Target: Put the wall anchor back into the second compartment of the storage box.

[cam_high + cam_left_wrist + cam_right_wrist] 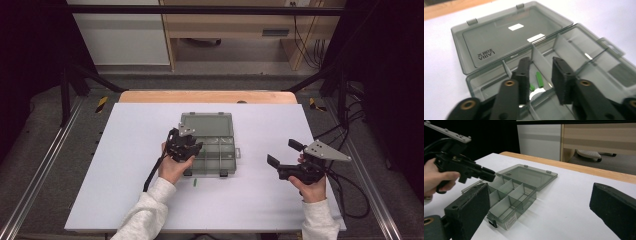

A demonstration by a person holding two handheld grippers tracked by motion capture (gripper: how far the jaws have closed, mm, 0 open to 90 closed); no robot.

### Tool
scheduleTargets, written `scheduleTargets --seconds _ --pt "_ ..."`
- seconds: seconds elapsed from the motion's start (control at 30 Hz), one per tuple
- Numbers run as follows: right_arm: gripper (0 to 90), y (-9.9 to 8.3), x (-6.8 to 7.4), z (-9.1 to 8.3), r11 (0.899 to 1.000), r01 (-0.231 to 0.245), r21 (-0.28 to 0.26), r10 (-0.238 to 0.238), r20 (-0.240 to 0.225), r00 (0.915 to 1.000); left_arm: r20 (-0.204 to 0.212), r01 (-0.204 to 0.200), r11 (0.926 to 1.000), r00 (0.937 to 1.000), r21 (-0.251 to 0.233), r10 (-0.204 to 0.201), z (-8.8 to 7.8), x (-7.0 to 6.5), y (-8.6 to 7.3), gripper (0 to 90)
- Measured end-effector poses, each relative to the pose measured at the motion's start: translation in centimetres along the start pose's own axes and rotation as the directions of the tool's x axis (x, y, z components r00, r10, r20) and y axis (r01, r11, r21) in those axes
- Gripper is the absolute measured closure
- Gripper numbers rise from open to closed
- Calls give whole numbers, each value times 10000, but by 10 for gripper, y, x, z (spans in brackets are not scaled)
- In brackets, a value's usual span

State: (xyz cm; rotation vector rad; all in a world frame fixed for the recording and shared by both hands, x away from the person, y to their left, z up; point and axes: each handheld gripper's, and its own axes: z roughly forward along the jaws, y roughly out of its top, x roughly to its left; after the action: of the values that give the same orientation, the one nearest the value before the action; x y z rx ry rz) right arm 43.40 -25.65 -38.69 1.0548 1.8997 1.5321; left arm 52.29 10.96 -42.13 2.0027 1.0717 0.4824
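**Left gripper over an open compartment box**

High view: the left gripper point(192, 146) hangs over the near left corner of the open grey compartment box point(220, 131); a green piece point(194, 183) lies on the white table point(125, 150). The right gripper point(284, 156) rests well apart, jaws wide.

Left gripper view: jaws parted, holding nothing, above two green pieces point(539, 79) in a compartment.

Right gripper view: jaws spread, released.
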Motion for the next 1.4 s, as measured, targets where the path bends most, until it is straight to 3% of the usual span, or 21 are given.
scheduleTargets --seconds 0.2,0.4,0.57,0.93,1.4 --pt "34 0 0 1 10000 -10 8 10 16 10000 156 -324 9972 9993 -679 335 -28 -3 0 470" --pt "34 0 1 1 10000 -6 2 6 -18 10000 528 -238 9925 9981 -1197 303 -48 -5 -4 246" --pt "34 0 1 0 10000 1 -7 -1 1 10000 382 -425 9878 9981 -1499 488 -64 -9 -13 139" --pt "34 0 1 1 10000 -13 20 13 -23 10000 387 -138 9899 9991 -1409 195 -85 -12 -44 111" --pt "33 0 1 0 10000 11 33 -11 -16 10000 338 -69 9965 9994 -836 98 -81 -24 -70 130"
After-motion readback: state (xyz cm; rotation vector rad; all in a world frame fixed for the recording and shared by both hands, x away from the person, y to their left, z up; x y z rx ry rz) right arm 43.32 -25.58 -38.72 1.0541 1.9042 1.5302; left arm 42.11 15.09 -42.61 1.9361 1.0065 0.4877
